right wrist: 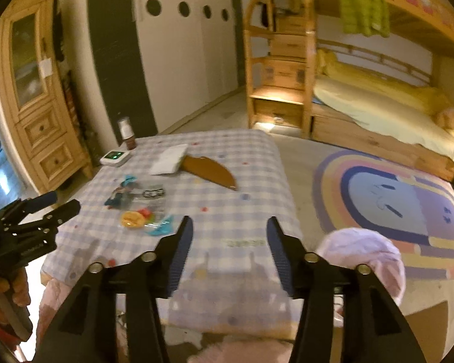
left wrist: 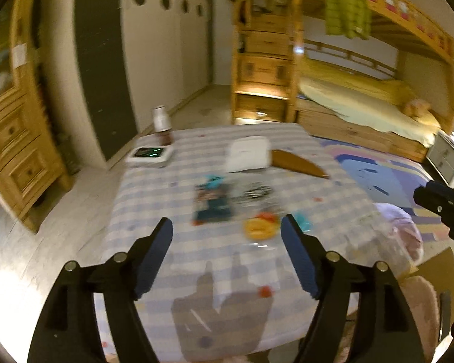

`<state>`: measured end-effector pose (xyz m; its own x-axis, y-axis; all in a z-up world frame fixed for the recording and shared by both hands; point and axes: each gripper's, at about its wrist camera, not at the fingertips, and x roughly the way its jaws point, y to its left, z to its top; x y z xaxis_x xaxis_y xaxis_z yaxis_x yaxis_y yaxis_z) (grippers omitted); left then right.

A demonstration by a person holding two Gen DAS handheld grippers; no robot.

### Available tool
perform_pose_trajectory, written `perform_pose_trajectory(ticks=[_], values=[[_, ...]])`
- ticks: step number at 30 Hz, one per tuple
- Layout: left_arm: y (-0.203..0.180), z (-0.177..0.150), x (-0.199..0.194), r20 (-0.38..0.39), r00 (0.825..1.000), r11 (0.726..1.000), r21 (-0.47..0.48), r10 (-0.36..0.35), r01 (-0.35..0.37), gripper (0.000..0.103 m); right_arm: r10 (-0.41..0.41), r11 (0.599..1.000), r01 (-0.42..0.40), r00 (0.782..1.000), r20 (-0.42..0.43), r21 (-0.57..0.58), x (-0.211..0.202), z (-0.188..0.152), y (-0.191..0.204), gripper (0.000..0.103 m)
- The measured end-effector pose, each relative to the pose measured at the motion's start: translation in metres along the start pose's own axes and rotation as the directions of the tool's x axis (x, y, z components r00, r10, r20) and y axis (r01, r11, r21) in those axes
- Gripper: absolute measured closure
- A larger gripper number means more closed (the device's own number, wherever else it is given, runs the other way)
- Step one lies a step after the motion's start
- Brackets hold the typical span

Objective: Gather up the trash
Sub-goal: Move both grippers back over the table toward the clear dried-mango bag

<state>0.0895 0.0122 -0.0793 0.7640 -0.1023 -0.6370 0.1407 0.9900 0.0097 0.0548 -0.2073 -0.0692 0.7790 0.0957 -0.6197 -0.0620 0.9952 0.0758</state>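
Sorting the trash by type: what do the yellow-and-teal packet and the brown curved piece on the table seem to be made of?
Yellow-and-teal packet: probably thin plastic film, glossy and crinkled, partly see-through at the edges. Brown curved piece: looks like flat cardboard or kraft paper, matte and uniform brown, lying flat on the checked tablecloth; motion blur leaves it open.

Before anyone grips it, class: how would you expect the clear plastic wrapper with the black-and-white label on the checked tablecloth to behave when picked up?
The clear plastic wrapper looks thin and flat, so probably floppy and very light. Its glossy film may slip between pads. Lying flat on the tablecloth, it may slide when pushed rather than lift.
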Motion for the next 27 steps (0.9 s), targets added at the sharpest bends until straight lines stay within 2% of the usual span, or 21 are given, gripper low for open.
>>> perform_pose_trajectory(ticks=[7, 10, 16, 21, 24, 27], values=[[0.051, -0.01, 0.012, -0.027, 0.997, 0.994, -0.077, 0.07, -0.071, 0.03, 0.068, 0.994, -0.072, 0.997, -0.043, -0.086, 0.038, -0.001, 0.052, 0.04], [0.06, -0.014, 0.017, -0.036, 0.996, 0.993, -0.079, 0.082, -0.085, 0.03, 0.09, 0.988, -0.096, 0.994, -0.063, -0.117, 0.053, -0.002, 0.07, 0.035], [0.076, -0.019, 0.032, -0.055, 0.994, 0.991, -0.087, 0.099, -0.103, 0.03, 0.112, 0.975, -0.132, 0.987, -0.115, -0.178, 0.088, -0.005, 0.111, 0.035], [0.086, -0.02, 0.045, -0.069, 0.992, 0.989, -0.096, 0.104, -0.11, 0.03, 0.109, 0.967, -0.138, 0.984, -0.144, -0.214, 0.114, -0.007, 0.137, 0.034], [0.091, -0.02, 0.052, -0.077, 0.992, 0.989, -0.104, 0.101, -0.109, 0.03, 0.087, 0.966, -0.119, 0.985, -0.147, -0.229, 0.128, -0.008, 0.147, 0.025], [0.094, -0.019, 0.056, -0.083, 0.992, 0.988, -0.115, 0.094, -0.103, 0.03, 0.054, 0.964, -0.092, 0.986, -0.157, -0.251, 0.139, -0.011, 0.156, 0.023]])
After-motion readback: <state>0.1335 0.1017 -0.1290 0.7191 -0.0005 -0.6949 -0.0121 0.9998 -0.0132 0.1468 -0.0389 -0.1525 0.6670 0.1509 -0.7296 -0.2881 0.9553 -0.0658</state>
